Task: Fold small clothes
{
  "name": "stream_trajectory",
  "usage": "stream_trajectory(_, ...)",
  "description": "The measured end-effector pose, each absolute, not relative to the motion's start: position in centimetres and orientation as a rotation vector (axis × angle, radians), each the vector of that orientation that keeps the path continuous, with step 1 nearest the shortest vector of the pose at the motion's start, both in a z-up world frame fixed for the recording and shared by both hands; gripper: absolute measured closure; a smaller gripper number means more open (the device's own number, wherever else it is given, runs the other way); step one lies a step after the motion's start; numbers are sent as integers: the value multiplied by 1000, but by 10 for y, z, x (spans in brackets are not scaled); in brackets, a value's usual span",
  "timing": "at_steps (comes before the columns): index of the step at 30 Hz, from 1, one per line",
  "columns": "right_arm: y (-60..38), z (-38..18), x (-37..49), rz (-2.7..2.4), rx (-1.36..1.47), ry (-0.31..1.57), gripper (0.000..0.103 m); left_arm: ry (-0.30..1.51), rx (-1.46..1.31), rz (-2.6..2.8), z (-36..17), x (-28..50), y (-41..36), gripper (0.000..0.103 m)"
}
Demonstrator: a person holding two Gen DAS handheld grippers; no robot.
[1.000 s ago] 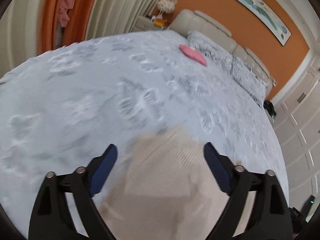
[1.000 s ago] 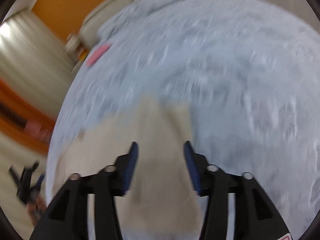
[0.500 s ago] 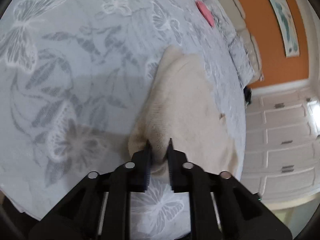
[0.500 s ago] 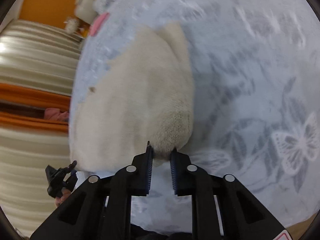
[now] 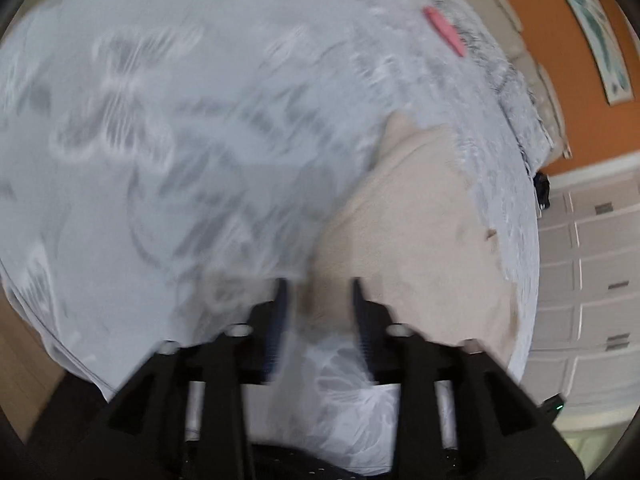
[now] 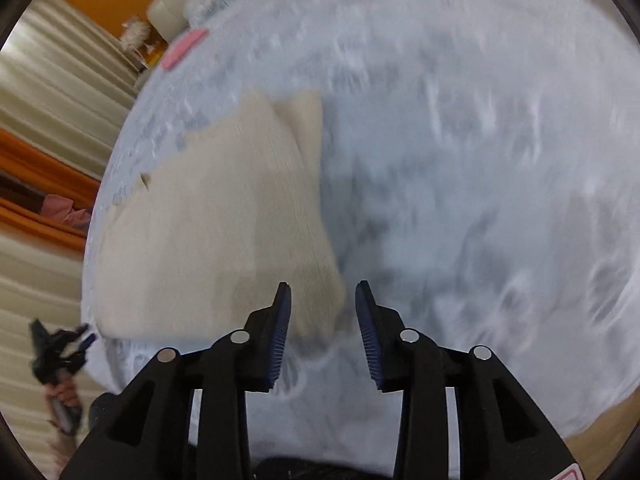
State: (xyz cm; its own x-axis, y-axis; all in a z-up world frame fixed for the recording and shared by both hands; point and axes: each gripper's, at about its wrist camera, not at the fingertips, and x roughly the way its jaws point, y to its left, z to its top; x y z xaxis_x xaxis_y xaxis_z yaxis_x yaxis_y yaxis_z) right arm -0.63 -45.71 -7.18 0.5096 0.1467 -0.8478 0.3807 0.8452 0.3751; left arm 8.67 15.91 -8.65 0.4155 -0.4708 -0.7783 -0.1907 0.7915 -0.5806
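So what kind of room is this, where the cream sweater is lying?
Most likely a bedroom. The cream sweater lies on a wide bed covered with a butterfly-print bedspread, with a padded headboard against an orange wall, and white built-in wardrobes along one side.

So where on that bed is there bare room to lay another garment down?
The bedspread is bare on the side of the cream sweater away from the curtains, and between it and the pink item. The near bed edge, under both sets of opening jaws, is crowded.
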Motion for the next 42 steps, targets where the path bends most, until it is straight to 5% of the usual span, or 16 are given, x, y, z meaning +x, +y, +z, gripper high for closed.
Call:
stream_trajectory(2,-458,-57,19,-120,542,1009,49,1091,-611,-220,-67,102,147,42)
stream_trajectory(6,-451,-46,70,-80,461,989,40,1005,-418,-268,-39,157,92,12)
stream_trajectory(9,-438,-59,117,-105,388,1014,33,1017,-315,-259,-52,194,59,13)
stream_trajectory(10,-436,-65,126,-109,373,1027,48,1035,-300,-256,-63,211,48,20)
stream_trajectory(11,-437,-71,133,-90,379,1048,95,1052,-292,-267,-70,217,43,59)
stream_trajectory(12,-438,-78,137,-76,404,1078,98,1094,-274,-267,-80,224,40,96)
stream_trajectory(17,-464,-69,134,-139,469,934,98,1104,-366,-165,-102,235,65,97)
stream_trajectory(20,-471,-100,135,-139,503,1022,96,1075,-380,-187,-103,228,68,93)
stream_trajectory(22,-466,-81,120,-140,520,962,86,1067,-440,-214,-94,218,77,80)
stream_trajectory(24,-458,-62,102,-128,539,916,86,1062,-502,-208,-84,200,92,32)
stream_trajectory(26,-449,-48,88,-105,565,880,86,1027,-507,-178,-73,188,93,21)
stream_trajectory(37,-281,-61,119,196,449,1003,97,1160,-754,-120,-129,122,110,15)
stream_trajectory(40,-260,-73,146,191,433,1049,97,1161,-784,-111,-130,125,110,23)
stream_trajectory(42,-255,-88,163,168,427,1099,97,1175,-797,-137,-134,130,110,65)
